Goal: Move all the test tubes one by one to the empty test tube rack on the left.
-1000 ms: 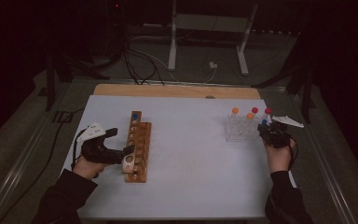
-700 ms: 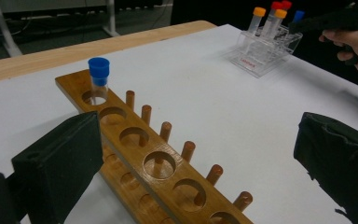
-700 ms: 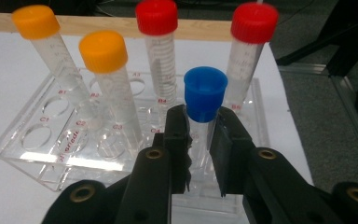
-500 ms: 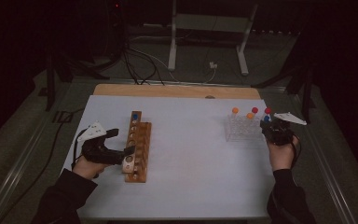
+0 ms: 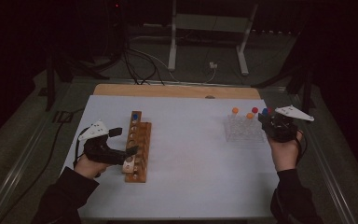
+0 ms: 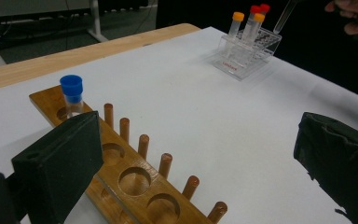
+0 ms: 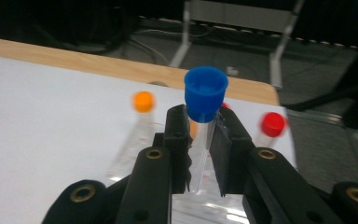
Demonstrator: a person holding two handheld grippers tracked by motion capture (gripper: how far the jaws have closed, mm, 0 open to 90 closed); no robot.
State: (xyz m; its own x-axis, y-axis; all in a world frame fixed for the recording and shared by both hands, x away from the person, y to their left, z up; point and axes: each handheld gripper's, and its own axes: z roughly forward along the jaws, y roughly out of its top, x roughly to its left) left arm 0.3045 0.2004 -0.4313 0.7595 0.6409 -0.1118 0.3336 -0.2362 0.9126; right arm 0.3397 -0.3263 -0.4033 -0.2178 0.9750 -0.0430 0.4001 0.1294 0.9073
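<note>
A wooden rack [image 5: 138, 151] with round holes and pegs lies at the left of the white table, and one blue-capped tube [image 5: 134, 115] stands at its far end. My left gripper [image 5: 123, 141] sits against the rack's left side, jaws wide open and empty; the left gripper view shows the rack [image 6: 135, 175] and its tube [image 6: 71, 92] between them. At the right, my right gripper [image 5: 271, 122] is shut on another blue-capped tube [image 7: 204, 98], held upright just above the clear rack [image 5: 244, 131]. The clear rack holds orange-capped [image 7: 143, 101] and red-capped [image 7: 272, 123] tubes.
The white mat [image 5: 191, 154] covers the table, and a wooden strip [image 5: 177, 91] runs along its far edge. Beyond it are a metal stand [image 5: 205, 28] and cables on the floor. A broad bare stretch of mat separates the two racks.
My right gripper has risen slightly with the blue-capped tube over the clear rack. The left gripper has stayed by the wooden rack.
</note>
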